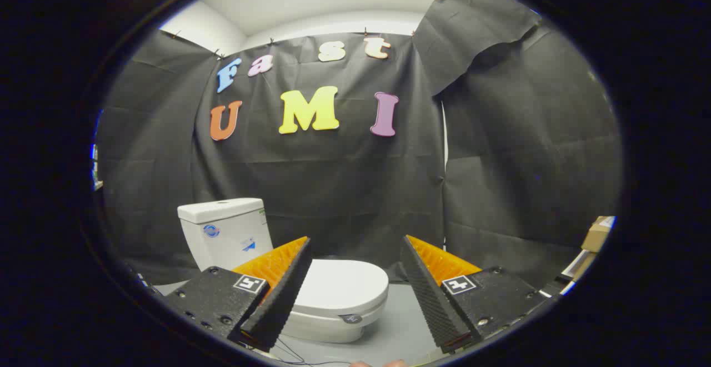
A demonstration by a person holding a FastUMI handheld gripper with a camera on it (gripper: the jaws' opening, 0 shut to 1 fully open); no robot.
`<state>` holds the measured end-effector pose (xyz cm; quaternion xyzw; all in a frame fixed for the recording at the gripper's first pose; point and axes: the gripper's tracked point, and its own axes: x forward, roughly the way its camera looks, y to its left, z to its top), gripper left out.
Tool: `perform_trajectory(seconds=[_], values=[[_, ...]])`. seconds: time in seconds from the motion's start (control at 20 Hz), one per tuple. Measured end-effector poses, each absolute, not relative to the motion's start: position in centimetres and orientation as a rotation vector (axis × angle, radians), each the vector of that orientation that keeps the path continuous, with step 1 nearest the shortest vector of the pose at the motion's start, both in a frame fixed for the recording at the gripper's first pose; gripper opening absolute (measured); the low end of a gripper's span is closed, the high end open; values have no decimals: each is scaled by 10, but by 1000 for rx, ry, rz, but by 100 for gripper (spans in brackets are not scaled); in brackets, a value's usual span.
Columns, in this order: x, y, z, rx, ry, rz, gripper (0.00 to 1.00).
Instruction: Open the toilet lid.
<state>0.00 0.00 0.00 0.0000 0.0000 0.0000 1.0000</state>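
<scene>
A white toilet stands on the grey floor against the black cloth wall, with its tank behind my left finger. Its lid lies flat and closed over the bowl, showing between my two fingers and a little below them, nearer the left one. My gripper is open, the fingers spread wide with nothing between them, held above and in front of the lid without touching it. The left finger hides the lid's near left part and the tank's lower corner.
Grey floor runs to the right of the toilet bowl. Cardboard boxes sit off to the far right by the cloth wall. Thin wires trail across the floor close under the fingers.
</scene>
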Motion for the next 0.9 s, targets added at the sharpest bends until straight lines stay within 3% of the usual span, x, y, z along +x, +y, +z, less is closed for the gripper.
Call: perform_trajectory(seconds=[0.9], values=[[-1,-4,-7,-23,10,-25,100]])
